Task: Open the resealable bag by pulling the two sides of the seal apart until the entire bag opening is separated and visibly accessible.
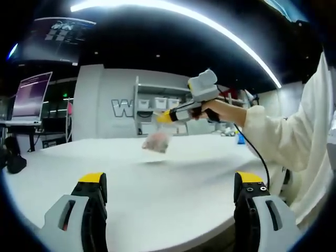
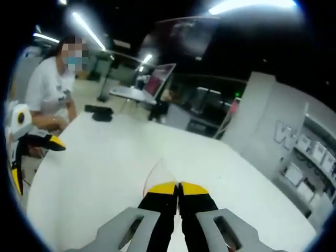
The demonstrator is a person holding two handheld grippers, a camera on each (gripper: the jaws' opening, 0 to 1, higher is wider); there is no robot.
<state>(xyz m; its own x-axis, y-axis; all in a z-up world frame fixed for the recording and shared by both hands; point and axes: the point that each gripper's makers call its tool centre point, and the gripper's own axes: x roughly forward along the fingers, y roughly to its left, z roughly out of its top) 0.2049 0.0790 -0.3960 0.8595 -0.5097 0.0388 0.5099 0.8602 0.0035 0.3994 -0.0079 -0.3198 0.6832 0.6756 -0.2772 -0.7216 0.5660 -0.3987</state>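
We had the left tool [image 1: 169, 185] low over the near edge of the white worktop [image 1: 157, 178], its jaws wide apart with nothing between them. In the left gripper view the right tool [image 1: 160, 118] came in from the right, held by a hand [image 1: 211, 109] in a white sleeve [image 1: 283, 136], raised above the worktop with the resealable bag [image 1: 157, 140] hanging from its yellow tips; the bag was blurred, pinkish and translucent, its lower end close to the worktop surface, and we couldn't tell whether it touched. In the right gripper view the right tool [image 2: 178, 188] had its jaws pressed together, clamped on the bag's top edge; just a thin clear sliver of the bag [image 2: 157, 173] with a reddish line showed past the tips. Whether the seal was parted at all, we couldn't tell. The left tool [image 2: 21, 157] showed at the left edge of that view, yellow-tipped jaws apart, well clear of the bag. A seated person [image 2: 50, 89] in a white shirt was at the far side of the worktop [image 2: 105, 157], with a dark object [image 2: 100, 112] lying near them. Background had a monitor [image 1: 32, 94] on a stand and shelving with white bins [image 1: 157, 102] against the wall.
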